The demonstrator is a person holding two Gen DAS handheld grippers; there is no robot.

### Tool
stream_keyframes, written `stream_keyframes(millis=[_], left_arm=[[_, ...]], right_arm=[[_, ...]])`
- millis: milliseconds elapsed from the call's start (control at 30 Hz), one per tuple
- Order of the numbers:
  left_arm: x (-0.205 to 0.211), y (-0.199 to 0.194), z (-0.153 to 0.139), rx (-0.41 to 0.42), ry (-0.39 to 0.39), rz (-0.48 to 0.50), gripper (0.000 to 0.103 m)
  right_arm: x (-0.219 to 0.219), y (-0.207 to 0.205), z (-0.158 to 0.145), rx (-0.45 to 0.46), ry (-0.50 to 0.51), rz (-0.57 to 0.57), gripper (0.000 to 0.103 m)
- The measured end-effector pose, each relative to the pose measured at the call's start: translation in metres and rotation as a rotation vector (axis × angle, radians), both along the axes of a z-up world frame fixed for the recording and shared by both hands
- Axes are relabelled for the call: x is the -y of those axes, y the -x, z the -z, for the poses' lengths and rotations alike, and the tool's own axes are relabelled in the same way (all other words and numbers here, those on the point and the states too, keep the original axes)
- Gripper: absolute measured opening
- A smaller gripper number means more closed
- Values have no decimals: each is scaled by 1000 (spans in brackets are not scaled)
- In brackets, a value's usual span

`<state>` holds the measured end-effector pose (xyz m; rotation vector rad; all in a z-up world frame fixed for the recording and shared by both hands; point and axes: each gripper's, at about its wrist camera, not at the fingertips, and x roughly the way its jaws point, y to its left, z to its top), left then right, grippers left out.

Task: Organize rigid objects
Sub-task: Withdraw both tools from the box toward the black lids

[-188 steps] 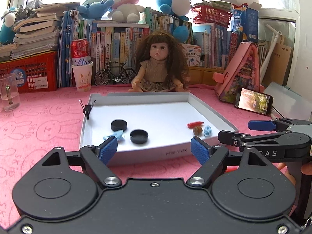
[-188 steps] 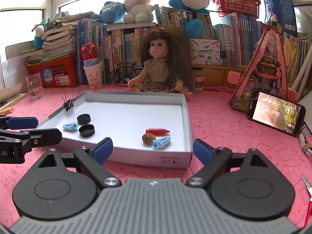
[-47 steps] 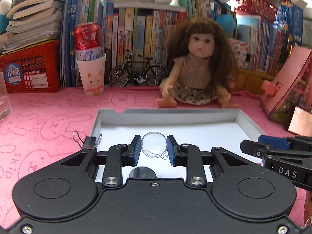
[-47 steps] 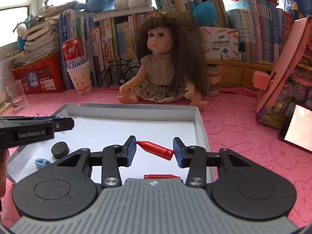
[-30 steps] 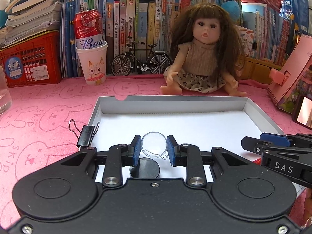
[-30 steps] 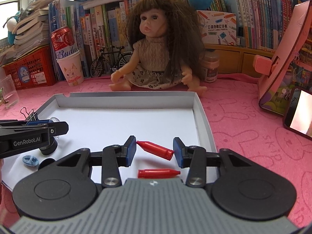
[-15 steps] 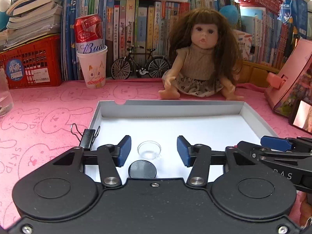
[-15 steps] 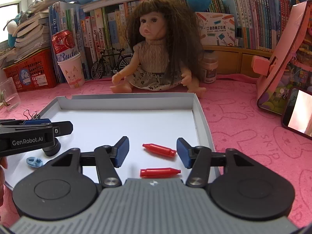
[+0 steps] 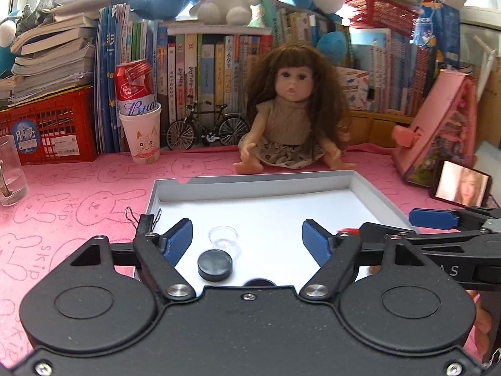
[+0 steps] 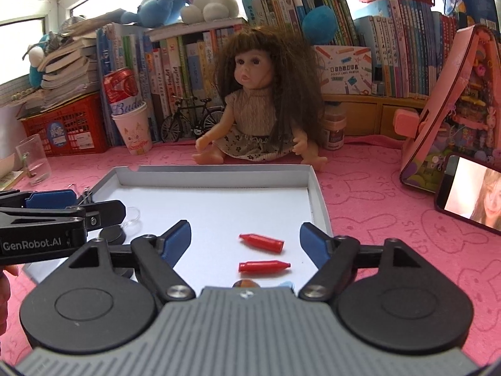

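Note:
A white shallow tray (image 9: 260,181) (image 10: 219,174) lies on the pink mat. In the left wrist view my left gripper (image 9: 247,239) is open and empty above a clear round cap (image 9: 223,237) and a black round cap (image 9: 215,264) on the tray floor. In the right wrist view my right gripper (image 10: 245,239) is open and empty over two red crayon-shaped pieces (image 10: 262,242) (image 10: 264,266). A brown bead (image 10: 245,283) peeks out at the gripper body's edge. The clear cap (image 10: 131,216) shows there beside the left gripper's fingers (image 10: 103,211).
A doll (image 9: 292,119) sits behind the tray. A binder clip (image 9: 145,219) grips the tray's left wall. A paper cup with a red can (image 9: 139,125), a toy bicycle (image 9: 206,127), a red crate (image 9: 50,128), a glass (image 9: 9,172), a pink toy house (image 9: 444,131) and a phone (image 9: 458,186) stand around.
Both grippers opened wider and drew back a little. The clear cap and the upper red piece, set down half a second ago, stay on the tray floor.

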<state>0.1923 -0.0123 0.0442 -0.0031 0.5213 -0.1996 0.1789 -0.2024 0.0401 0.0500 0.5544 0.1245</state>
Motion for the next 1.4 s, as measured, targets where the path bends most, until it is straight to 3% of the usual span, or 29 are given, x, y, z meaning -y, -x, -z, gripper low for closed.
stream_keyframes(millis=[533, 1133, 1300, 1400], left_arm=[[-9, 90, 1, 36, 32, 88, 77], [-17, 152, 31, -2, -8, 138, 78], [-18, 168, 38, -21, -7, 195, 65], [-15, 176, 45, -35, -40, 214, 47]], right_arm=[[5, 76, -4, 74, -12, -81, 89], [-6, 129, 21, 90, 84, -179, 92], [-9, 140, 28, 83, 115, -205, 92], [-9, 146, 32, 76, 139, -214, 92]])
